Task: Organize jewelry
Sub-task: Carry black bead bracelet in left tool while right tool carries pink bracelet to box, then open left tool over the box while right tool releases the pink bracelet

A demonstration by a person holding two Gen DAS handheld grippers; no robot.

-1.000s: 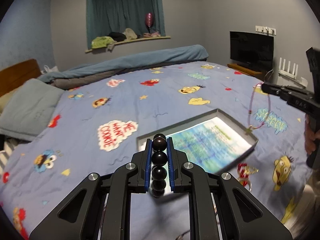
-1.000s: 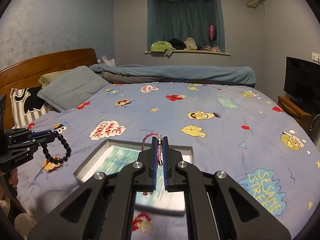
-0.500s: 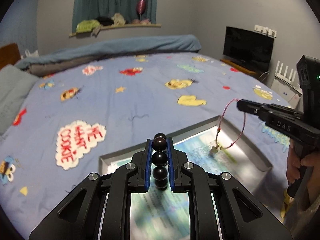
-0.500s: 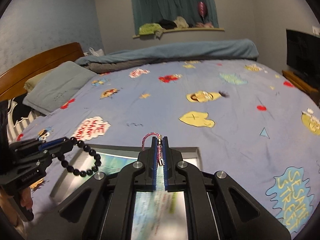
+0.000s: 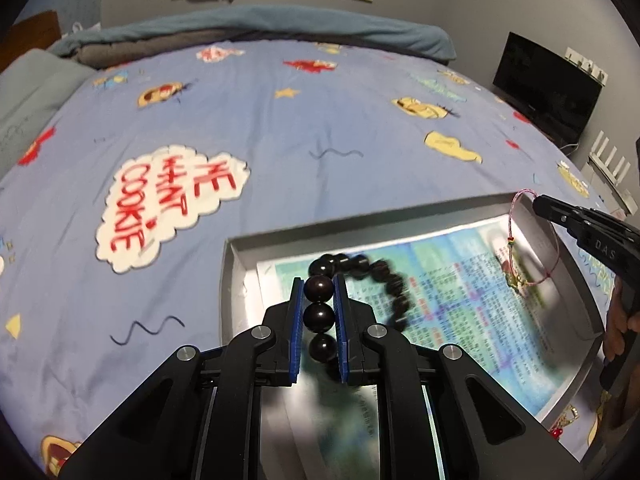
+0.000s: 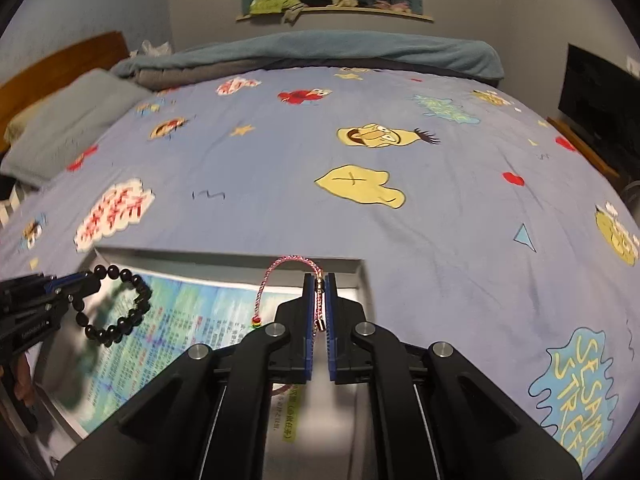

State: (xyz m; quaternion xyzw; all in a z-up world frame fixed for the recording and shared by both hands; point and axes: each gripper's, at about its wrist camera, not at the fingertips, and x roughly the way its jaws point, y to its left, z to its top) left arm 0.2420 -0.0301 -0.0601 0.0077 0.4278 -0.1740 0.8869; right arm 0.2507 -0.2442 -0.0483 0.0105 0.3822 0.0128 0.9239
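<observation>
Hovering over the tray [image 5: 236, 264], your left gripper [image 5: 319, 292] clamps the bead bracelet [image 5: 376, 276]; your right gripper [image 6: 319, 300] pinches the pink cord bracelet [image 6: 280, 266].

Home bedroom: blue cartoon-print bedsheet [image 6: 400, 152] ahead of the tongs, grey pillow [image 6: 68, 120] left, black television [image 5: 546, 88] right.

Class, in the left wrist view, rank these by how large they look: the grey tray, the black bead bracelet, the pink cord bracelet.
1. grey tray
2. black bead bracelet, though nearness to the camera enlarges it
3. pink cord bracelet
</observation>
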